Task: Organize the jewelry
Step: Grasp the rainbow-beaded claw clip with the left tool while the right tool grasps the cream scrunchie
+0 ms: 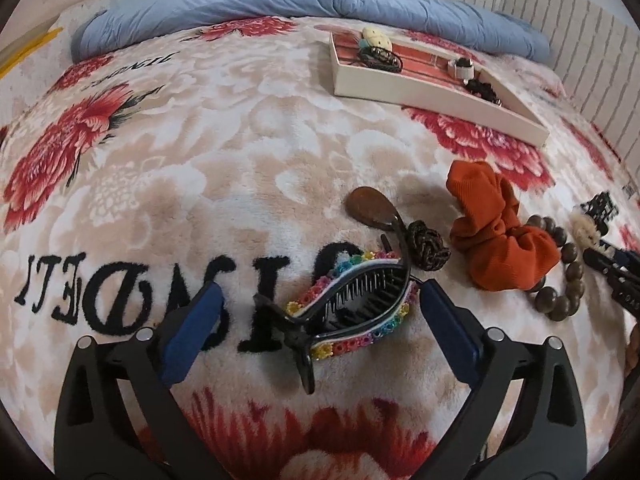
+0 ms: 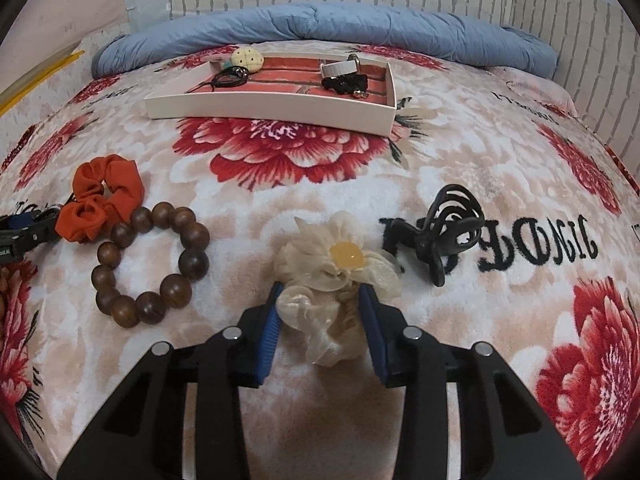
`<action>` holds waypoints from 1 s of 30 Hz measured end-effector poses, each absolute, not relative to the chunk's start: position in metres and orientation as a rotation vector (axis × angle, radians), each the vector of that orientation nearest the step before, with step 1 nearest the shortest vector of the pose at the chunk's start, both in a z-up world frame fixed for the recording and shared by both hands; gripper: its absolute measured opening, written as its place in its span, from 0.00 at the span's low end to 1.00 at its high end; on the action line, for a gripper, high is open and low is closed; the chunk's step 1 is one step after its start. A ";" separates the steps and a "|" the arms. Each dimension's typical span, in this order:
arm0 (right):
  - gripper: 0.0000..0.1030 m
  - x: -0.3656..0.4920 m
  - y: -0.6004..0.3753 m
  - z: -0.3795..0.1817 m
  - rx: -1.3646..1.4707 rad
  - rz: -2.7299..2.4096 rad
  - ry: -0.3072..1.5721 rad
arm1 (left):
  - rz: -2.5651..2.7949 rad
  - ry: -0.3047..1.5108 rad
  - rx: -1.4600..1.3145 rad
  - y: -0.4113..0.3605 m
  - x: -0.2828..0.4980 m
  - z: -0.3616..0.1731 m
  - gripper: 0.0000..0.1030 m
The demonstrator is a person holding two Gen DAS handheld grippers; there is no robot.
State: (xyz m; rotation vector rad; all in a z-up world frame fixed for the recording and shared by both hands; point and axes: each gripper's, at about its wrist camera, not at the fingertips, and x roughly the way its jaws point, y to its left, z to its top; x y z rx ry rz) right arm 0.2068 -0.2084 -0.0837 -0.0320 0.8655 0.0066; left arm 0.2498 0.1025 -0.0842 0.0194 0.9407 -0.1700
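My left gripper (image 1: pixel 318 296) stands open, low over the floral blanket. A rainbow-beaded black hair clip (image 1: pixel 360 300) lies between its blue pads, its far end close to the right pad. My right gripper (image 2: pixel 320 294) is shut on a cream fabric flower hair tie (image 2: pixel 340 276) with a yellow bead centre, and the fabric bunches between both pads. The white tray (image 2: pixel 260 110) with a red lining sits further back and holds a few hair ties and small pieces. In the left wrist view the same tray (image 1: pixel 400 92) is at the upper right.
An orange scrunchie (image 2: pixel 104 200), a wooden bead bracelet (image 2: pixel 148 308) and a black claw clip (image 2: pixel 452 232) lie on the blanket. A brown clip (image 1: pixel 368 208) and a dark braided knot (image 1: pixel 428 248) lie beyond the rainbow clip. A rolled blue quilt (image 2: pixel 320 24) lines the brick-pattern wall.
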 end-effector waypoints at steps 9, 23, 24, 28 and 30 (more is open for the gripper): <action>0.32 0.207 -0.208 -0.084 -0.028 0.009 0.866 | -0.153 0.961 0.025 0.098 0.258 -0.085 0.95; 0.11 0.202 -0.206 -0.079 -0.037 0.014 0.840 | -0.146 0.923 -0.007 0.107 0.245 -0.080 0.69; 0.11 0.201 -0.205 -0.078 -0.041 0.017 0.837 | -0.148 0.920 -0.015 0.109 0.243 -0.079 0.69; 0.10 0.201 -0.206 -0.076 -0.036 0.027 0.831 | -0.143 0.916 -0.026 0.111 0.237 -0.077 0.68; 0.10 0.201 -0.207 -0.076 -0.031 0.032 0.832 | -0.139 0.914 -0.029 0.112 0.235 -0.076 0.68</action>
